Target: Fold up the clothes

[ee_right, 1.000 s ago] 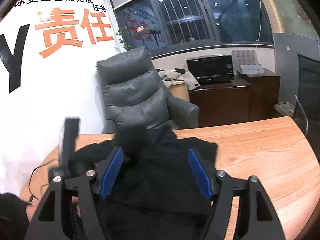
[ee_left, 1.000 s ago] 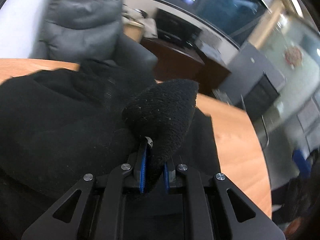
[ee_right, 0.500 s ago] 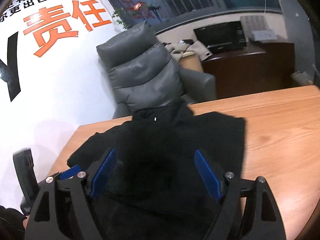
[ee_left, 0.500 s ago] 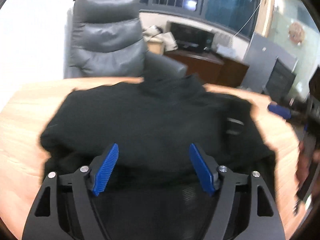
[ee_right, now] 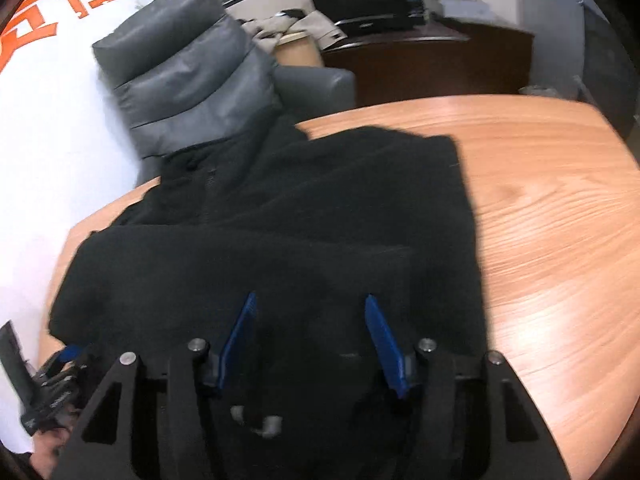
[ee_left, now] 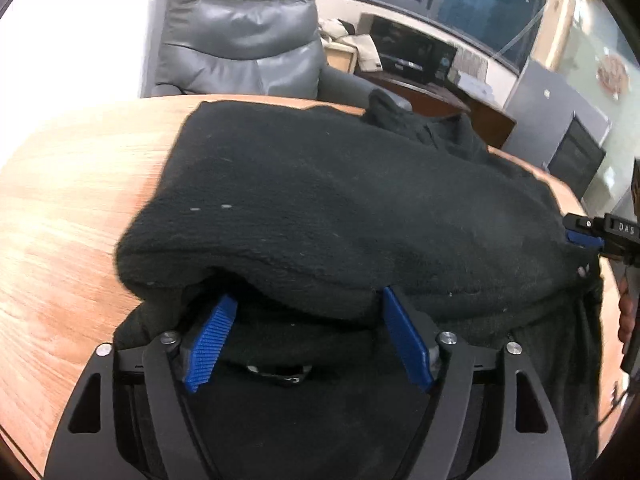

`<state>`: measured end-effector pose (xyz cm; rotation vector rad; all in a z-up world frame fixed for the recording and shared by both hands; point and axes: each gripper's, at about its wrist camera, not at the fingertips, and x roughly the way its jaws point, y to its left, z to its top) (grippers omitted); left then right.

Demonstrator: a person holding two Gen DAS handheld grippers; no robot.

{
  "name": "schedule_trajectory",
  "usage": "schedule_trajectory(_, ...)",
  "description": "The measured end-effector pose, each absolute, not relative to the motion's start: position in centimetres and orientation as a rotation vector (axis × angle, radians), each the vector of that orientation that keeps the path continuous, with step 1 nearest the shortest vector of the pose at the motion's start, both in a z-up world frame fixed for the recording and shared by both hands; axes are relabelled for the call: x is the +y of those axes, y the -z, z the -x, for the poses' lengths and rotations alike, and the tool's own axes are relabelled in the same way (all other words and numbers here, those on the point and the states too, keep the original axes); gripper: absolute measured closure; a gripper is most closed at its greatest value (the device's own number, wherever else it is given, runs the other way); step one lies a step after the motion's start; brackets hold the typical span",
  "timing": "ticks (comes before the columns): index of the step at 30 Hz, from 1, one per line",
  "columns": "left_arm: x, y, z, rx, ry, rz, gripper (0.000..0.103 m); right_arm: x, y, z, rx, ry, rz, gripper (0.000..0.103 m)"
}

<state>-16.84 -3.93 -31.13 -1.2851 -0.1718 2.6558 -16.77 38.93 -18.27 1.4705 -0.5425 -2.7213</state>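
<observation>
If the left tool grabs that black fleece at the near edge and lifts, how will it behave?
Probably floppy: the fleece drapes in soft rounded folds over the table, so it should sag from the left tool. Likely bulky: the folded edge looks thick. Probably not slippery: its nap is fuzzy, and the pads are ribbed.

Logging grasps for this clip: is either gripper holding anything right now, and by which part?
Nothing is held. Left gripper and right gripper both stand open over the black fleece on the table.
</observation>
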Motion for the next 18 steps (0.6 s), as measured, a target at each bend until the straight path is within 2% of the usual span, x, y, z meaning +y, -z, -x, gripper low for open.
schedule_trajectory(1, -4.4, 30.9, 16.6, -0.194, -2.663, 1.267, 0.03, 39.4, 17.9, 16.5, -0.56, 2.739, -1.441, 0.04)
schedule_trajectory(4, -4.6, 31.0, 16.4, -0.193, -2.663, 1.248, 0.03, 40.5, 17.9, 16.2, -0.569, 2.767, -1.43, 0.02)
schedule_trajectory(6, -4.5, 31.0, 16.3, -0.179, -2.661, 1.243, 0.03, 40.9, 19.0, 16.4, -0.549, 2.756, -1.484, 0.02)
schedule_trajectory(7, -4.6, 31.1, 16.3, -0.189, -2.659, 1.25, 0.03, 41.0, 19.7, 16.8, -0.575, 2.721, -1.49, 0.024)
schedule_trajectory(10, -4.8, 31.4, 16.5, -0.198, -2.657, 1.262, 0.03, 40.9, 20.0, 17.0, -0.624, 2.668, -1.434, 0.086)
schedule_trajectory(11, -4.8, 31.4, 16.5, -0.192, -2.658, 1.262, 0.03, 40.9, 19.5, 16.8, -0.628, 2.672, -1.383, 0.09)
schedule_trajectory(15, -5.2, 31.7, 16.6, -0.214, -2.657, 1.253, 0.031, 41.1, 13.8, 14.5, -0.541, 2.831, -1.106, 0.092)
schedule_trajectory(17, -6.0, 31.9, 16.7, -0.261, -2.674, 1.258, 0.039, 42.3, 13.3, 14.4, -0.549, 2.858, -1.095, 0.092)
schedule_trajectory(18, -6.3, 32.0, 16.7, -0.277, -2.683, 1.258, 0.044, 43.0, 14.4, 15.0, -0.567, 2.822, -1.178, 0.092)
